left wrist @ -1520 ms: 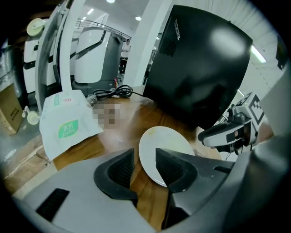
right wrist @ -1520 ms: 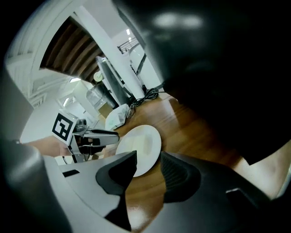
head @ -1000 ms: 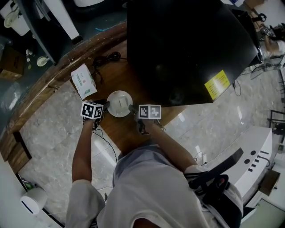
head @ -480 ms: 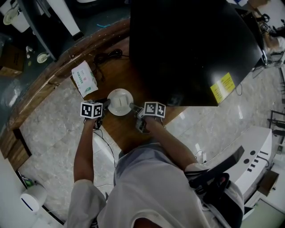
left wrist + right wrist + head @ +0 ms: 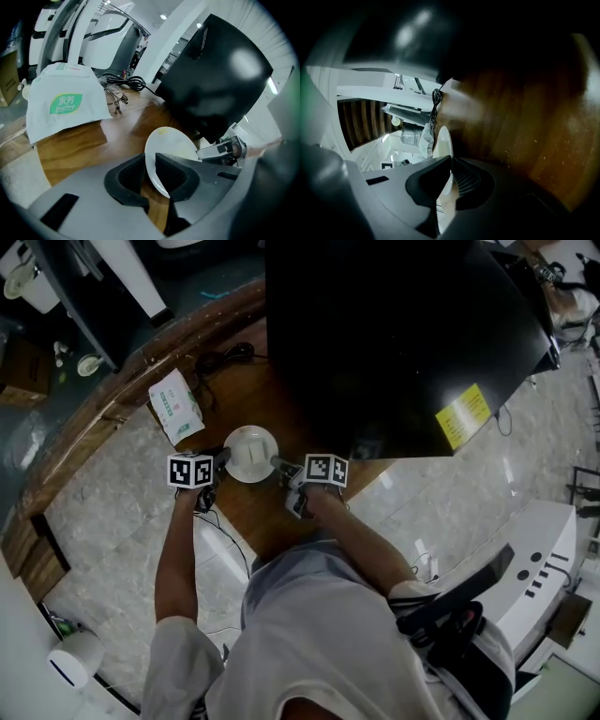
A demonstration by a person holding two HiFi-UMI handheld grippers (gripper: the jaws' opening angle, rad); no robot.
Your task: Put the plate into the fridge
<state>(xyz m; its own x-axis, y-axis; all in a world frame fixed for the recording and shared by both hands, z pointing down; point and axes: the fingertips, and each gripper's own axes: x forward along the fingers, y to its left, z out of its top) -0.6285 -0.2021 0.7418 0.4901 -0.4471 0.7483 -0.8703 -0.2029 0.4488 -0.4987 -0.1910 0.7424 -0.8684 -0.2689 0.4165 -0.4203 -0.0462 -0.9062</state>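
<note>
A small white plate lies on the wooden counter in front of the black fridge. My left gripper is at the plate's left rim and my right gripper is at its right rim. In the left gripper view the plate runs edge-on between the jaws of my left gripper, which is shut on the rim. In the right gripper view the jaws of my right gripper are closing, and they pinch the rim of the plate.
A white and green tissue pack lies on the counter left of the plate, and it also shows in the left gripper view. A black cable coils behind it. The fridge's dark body stands close behind the plate. A marble floor lies below the counter's edge.
The right gripper's marker cube has shifted a little to the right and turned. The plate and the left gripper stay about where they were.
</note>
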